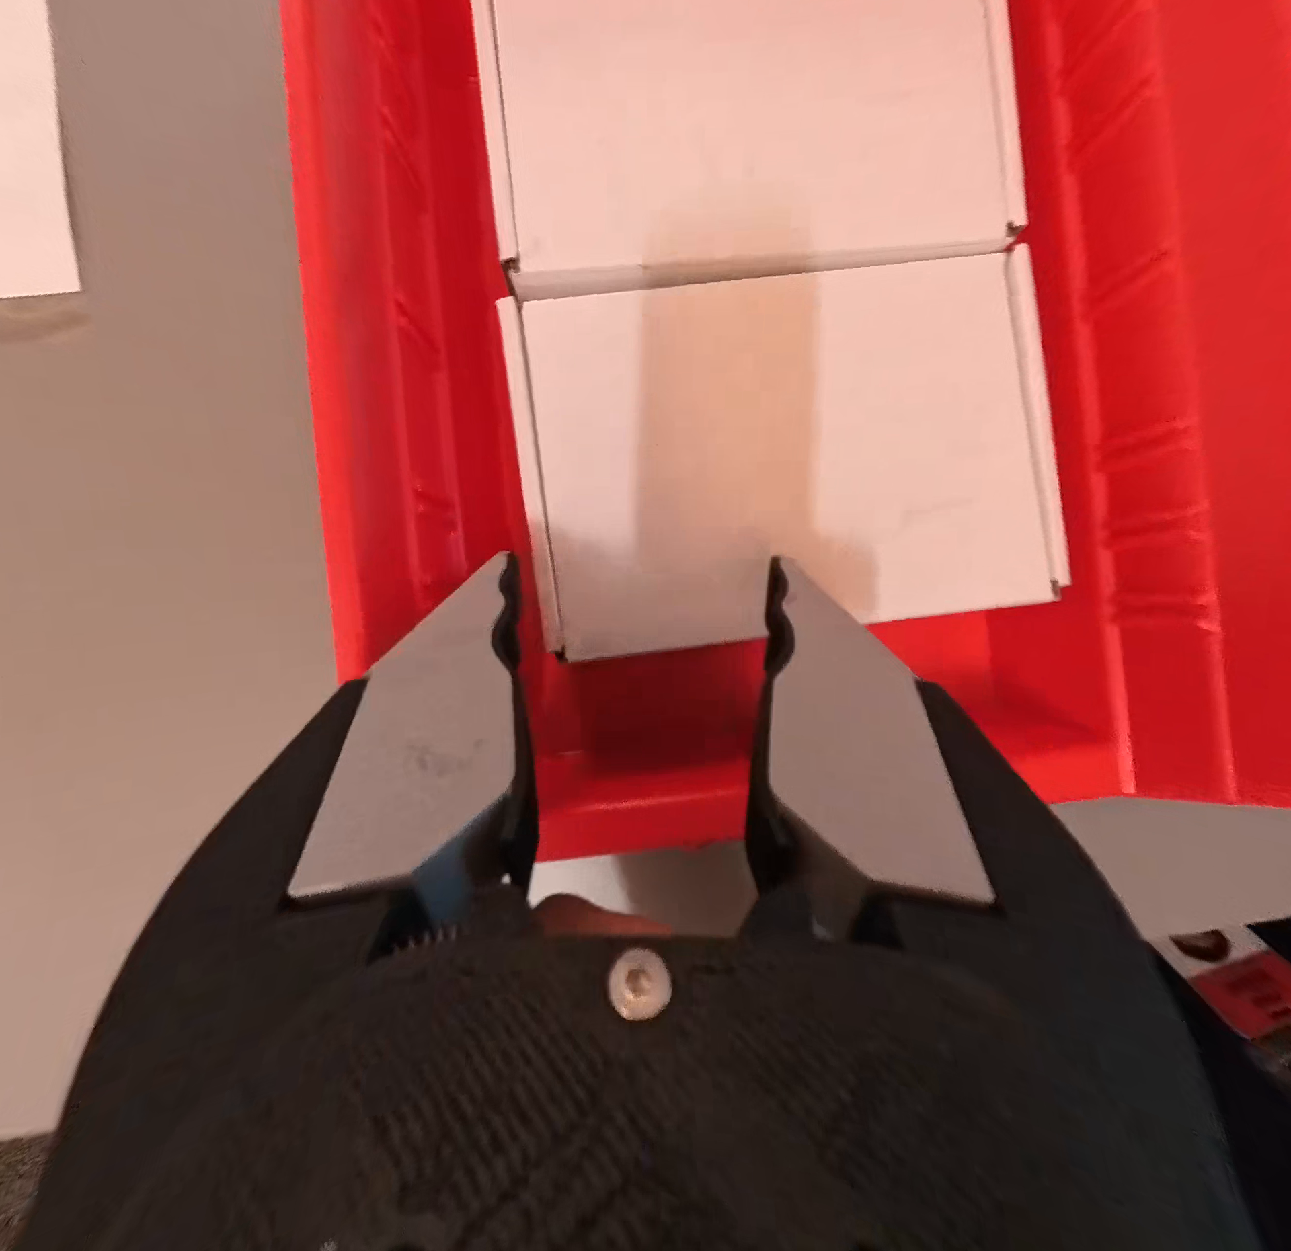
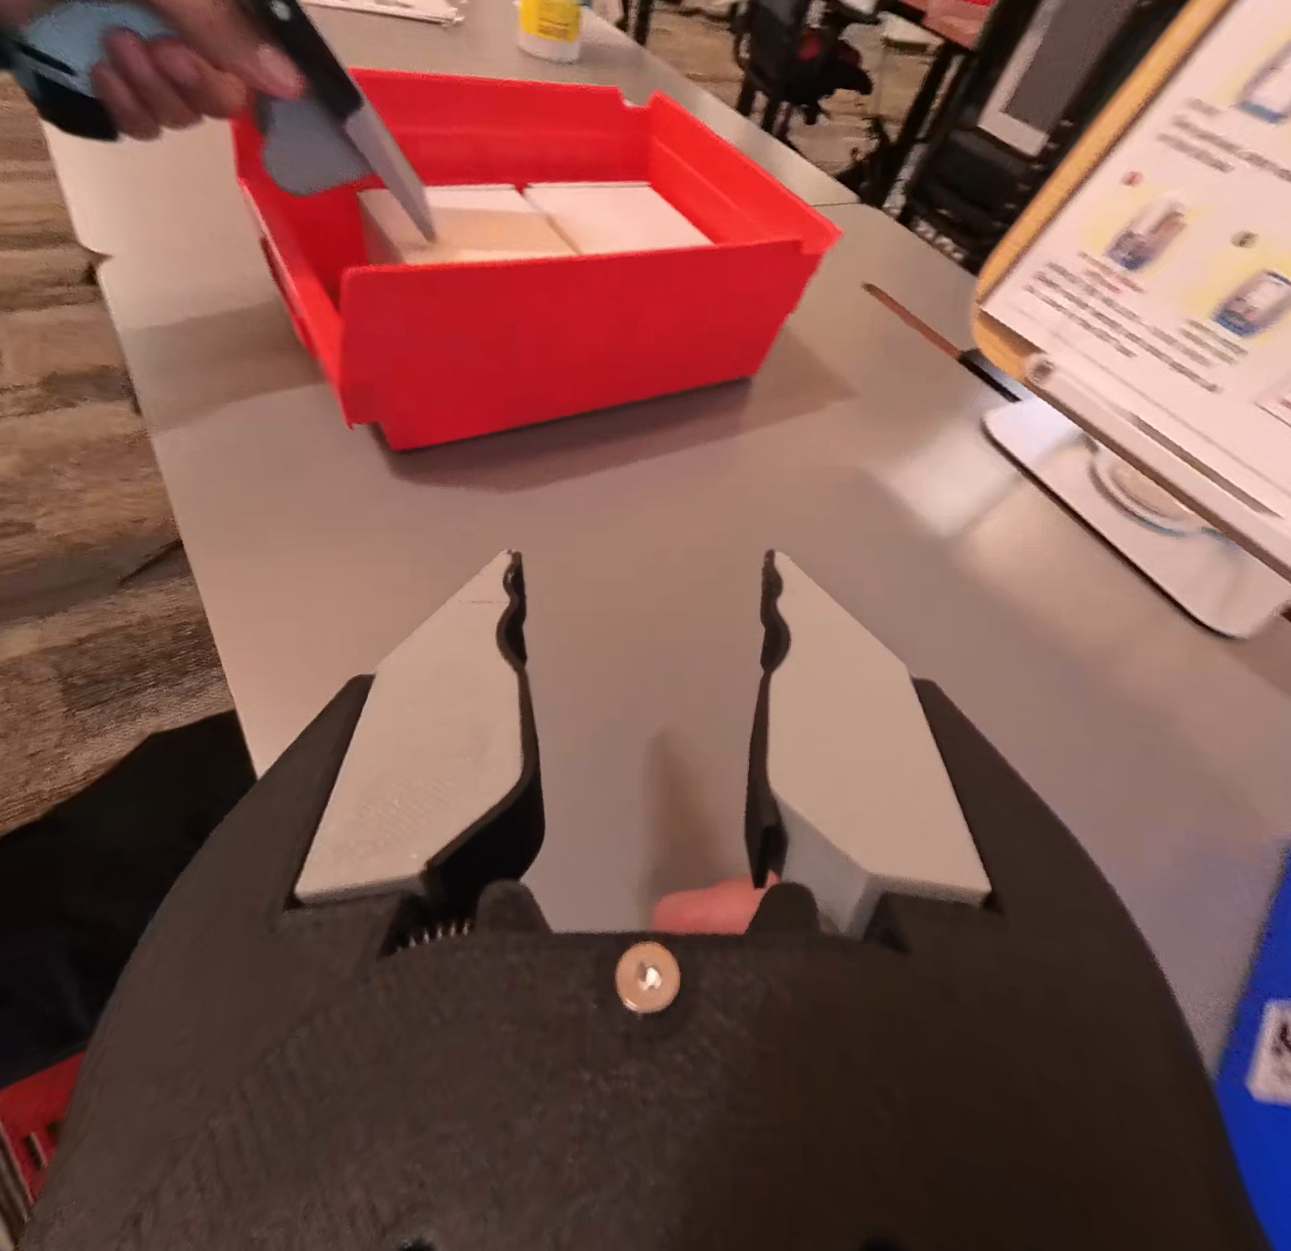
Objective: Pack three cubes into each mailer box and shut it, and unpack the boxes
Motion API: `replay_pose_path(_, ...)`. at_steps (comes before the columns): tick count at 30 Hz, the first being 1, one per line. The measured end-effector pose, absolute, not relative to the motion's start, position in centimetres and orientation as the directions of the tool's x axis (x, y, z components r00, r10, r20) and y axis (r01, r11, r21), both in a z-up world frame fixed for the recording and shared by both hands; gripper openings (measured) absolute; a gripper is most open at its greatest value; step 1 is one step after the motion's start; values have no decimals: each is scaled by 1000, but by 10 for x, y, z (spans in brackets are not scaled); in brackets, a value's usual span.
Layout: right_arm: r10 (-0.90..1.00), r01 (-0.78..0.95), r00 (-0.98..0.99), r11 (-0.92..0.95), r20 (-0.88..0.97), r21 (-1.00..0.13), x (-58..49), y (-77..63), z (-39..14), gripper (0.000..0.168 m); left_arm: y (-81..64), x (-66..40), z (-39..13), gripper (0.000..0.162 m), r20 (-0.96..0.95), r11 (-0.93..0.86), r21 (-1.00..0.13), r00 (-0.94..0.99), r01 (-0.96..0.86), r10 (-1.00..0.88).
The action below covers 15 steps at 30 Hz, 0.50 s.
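Left wrist view: the left gripper (image 1: 639,592) hangs over a red bin (image 1: 377,379) with its jaws spread and nothing between them. Two white mailer boxes lie in the bin, both shut, end to end and touching. The near box (image 1: 908,449) sits right under the fingertips; the far box (image 1: 754,100) lies beyond it. The gripper's shadow falls across the near lid. Motion blur softens the tips, so I cannot tell whether they touch the card. No cubes show.

Right wrist view: the right gripper (image 2: 639,589) is released too, empty, held low over the grey table (image 2: 629,505), well apart from the bin (image 2: 545,351). From here the boxes (image 2: 615,219) fill most of the bin floor, their lids below the rim. The left gripper (image 2: 419,219), held in a hand (image 2: 161,51), slants down to the left-hand box, one finger tip at its lid. A display stand (image 2: 1153,226) stands at the table's right edge and a white and yellow tub (image 2: 552,9) beyond the bin.

Handling, as judged: the boxes look like thin folded card, light, fairly stiff at the edges, liable to dent mid-lid. The flat lid offers no purchase. The better hold is across a short end or on the front lip of the lid. The bin walls crowd the long sides.
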State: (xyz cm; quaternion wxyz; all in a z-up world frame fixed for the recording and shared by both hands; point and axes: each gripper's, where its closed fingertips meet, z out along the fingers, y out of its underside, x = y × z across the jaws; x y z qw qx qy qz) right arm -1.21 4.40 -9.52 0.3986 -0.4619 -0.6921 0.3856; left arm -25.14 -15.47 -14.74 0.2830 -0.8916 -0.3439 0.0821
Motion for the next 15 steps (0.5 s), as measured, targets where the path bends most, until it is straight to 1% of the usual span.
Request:
replay_pose_path(1, 941, 337, -281, 279, 187, -899, -22, 36, -95, 68, -150, -248, -150, 71, 91, -591, -551, 747, 589, 659)
replay_pose_path(5, 908, 366, -406, 262, 100, -893, -61, -7, -101, 77, -138, -243, -162, 98, 268, -518, -512, 700, 686, 662)
replay_pose_path(7, 883, 373, -464, 266, 69, -889, -77, -31, -104, 81, -134, -240, -165, 97, 336, -489, -503, 683, 712, 649)
replay_pose_path(9, 850, 359, -525, 265, 41, -895, -90, -58, -106, 84, -132, -236, -171, 102, 354, -498, -480, 678, 723, 644)
replay_pose_path(11, 827, 316, -560, 267, 48, -910, -103, -78, -104, 85, -131, -236, -172, 104, 362, -489, -485, 675, 725, 642)
replay_pose_path(13, 823, 229, -554, 297, 127, -927, -115, -88, -97, 83, -131, -236, -172, 104, 364, -489, -488, 677, 723, 640)
replay_pose_path(15, 804, 121, -547, 352, 233, -928, -122, -96, -87, 76, -130, -236, -172, 104, 361, -491, -490, 680, 720, 638)
